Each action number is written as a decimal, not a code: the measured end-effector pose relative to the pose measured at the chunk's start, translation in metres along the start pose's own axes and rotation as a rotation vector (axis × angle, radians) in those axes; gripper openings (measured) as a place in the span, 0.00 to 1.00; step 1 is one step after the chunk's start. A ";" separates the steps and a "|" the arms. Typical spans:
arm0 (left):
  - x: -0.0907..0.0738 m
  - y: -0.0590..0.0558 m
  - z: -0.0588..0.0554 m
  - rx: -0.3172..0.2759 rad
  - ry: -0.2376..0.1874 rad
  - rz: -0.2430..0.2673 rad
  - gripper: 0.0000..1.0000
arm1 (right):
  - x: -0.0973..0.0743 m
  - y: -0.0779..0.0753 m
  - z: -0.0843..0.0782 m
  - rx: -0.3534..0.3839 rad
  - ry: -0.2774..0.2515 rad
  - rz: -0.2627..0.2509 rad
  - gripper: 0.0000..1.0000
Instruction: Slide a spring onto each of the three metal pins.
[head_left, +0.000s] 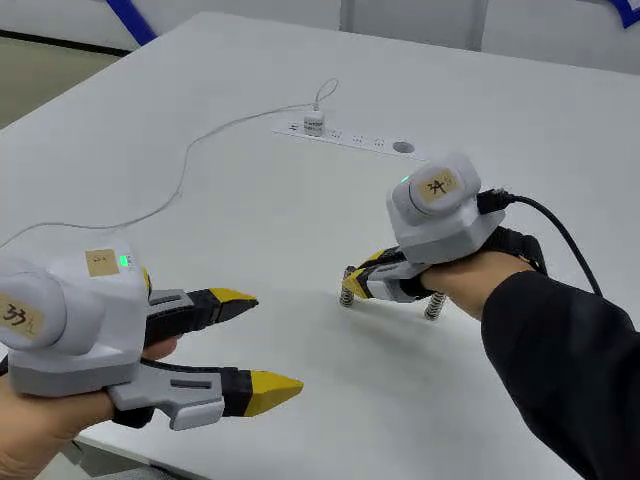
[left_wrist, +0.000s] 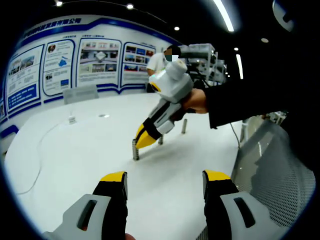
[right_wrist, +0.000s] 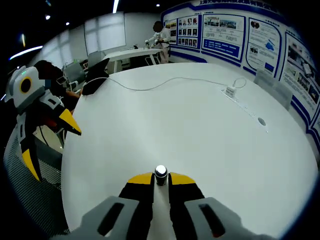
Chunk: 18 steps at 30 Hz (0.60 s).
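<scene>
Three upright metal pins stand on the white table (head_left: 250, 210). The near pin (left_wrist: 135, 151) wears a coiled spring (head_left: 346, 296), and my right gripper (right_wrist: 160, 179) is shut on that spring's top (right_wrist: 160, 172), jaws pinching it from both sides. A second pin with a spring (head_left: 435, 306) stands just right of the right gripper (head_left: 352, 284). The middle pin (left_wrist: 160, 140) and far pin (left_wrist: 184, 126) stand behind the right gripper (left_wrist: 144, 138). My left gripper (head_left: 262, 345) hovers open and empty at the table's near left, also seen as the left gripper (left_wrist: 165, 178).
A white power strip (head_left: 345, 135) lies at the back of the table, with a plug (head_left: 314, 122) and a thin cable (head_left: 190, 165) trailing left. The table's near edge (head_left: 300, 462) runs below the left gripper. A black cable (head_left: 560, 230) leaves the right gripper.
</scene>
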<state>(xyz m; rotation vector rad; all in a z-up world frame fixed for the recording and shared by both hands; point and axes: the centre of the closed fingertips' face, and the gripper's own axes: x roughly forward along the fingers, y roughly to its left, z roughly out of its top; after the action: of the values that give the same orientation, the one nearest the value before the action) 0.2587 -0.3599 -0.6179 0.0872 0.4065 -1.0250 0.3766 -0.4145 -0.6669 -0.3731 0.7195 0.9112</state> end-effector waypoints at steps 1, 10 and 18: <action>0.000 0.000 0.000 0.000 0.000 -0.001 0.62 | -0.001 0.000 -0.001 0.000 0.000 -0.001 0.12; 0.001 0.000 0.001 0.007 -0.003 -0.005 0.62 | -0.010 0.001 -0.006 -0.012 -0.008 -0.023 0.15; 0.001 0.001 0.002 0.013 -0.006 -0.010 0.62 | -0.021 0.004 -0.012 -0.009 -0.018 -0.041 0.16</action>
<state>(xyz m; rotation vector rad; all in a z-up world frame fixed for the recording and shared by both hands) 0.2602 -0.3611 -0.6170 0.0938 0.3951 -1.0374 0.3596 -0.4315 -0.6607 -0.3858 0.6891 0.8779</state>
